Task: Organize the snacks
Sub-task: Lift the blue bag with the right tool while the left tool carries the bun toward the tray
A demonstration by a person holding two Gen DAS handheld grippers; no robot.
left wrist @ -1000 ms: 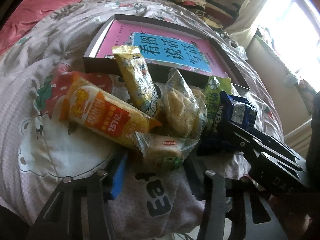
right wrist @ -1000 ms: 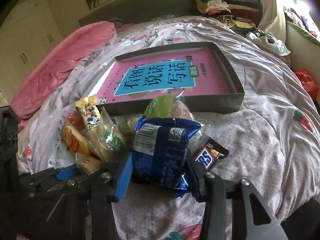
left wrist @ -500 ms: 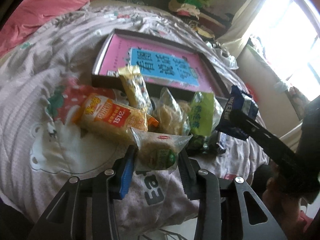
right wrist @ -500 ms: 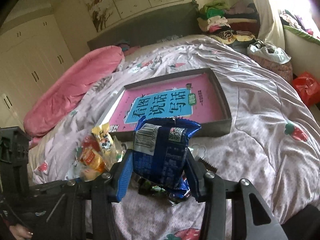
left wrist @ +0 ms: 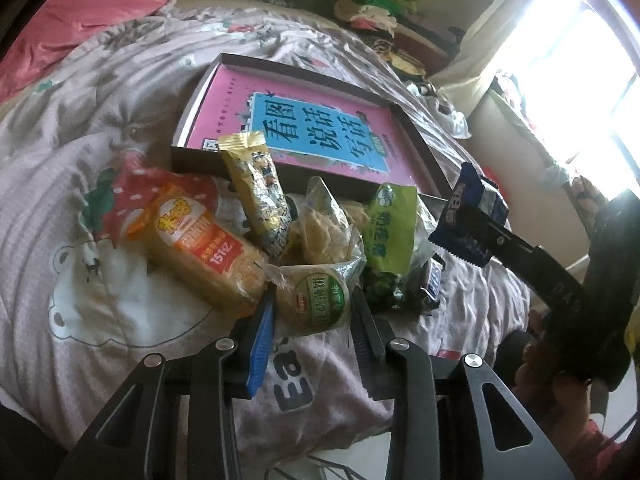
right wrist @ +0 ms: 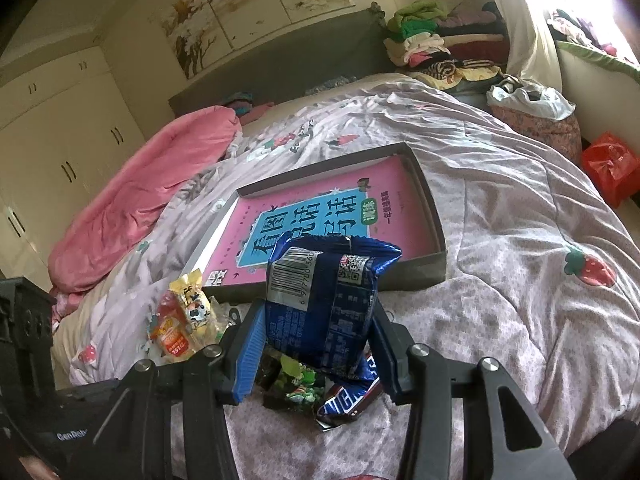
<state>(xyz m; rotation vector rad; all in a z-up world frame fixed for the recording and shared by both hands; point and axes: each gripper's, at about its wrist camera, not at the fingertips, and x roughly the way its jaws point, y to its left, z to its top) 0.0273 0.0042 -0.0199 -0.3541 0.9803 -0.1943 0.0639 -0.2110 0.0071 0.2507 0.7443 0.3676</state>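
Holding one blue packet, the right hand-held gripper stays closed; the left hand-held gripper has just been closing around one round cake pack.

Pink strawberry-print quilt is covering the bed. Pink rolled blanket is lying along its far side. Folded clothes are sitting stacked by the headboard; red bag is sitting beside the bed.

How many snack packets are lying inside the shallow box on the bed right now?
0. The shallow box holds only a pink book. The blue packet is in the right gripper, the round cake packet between the left gripper fingers; the rest lie piled before the box.
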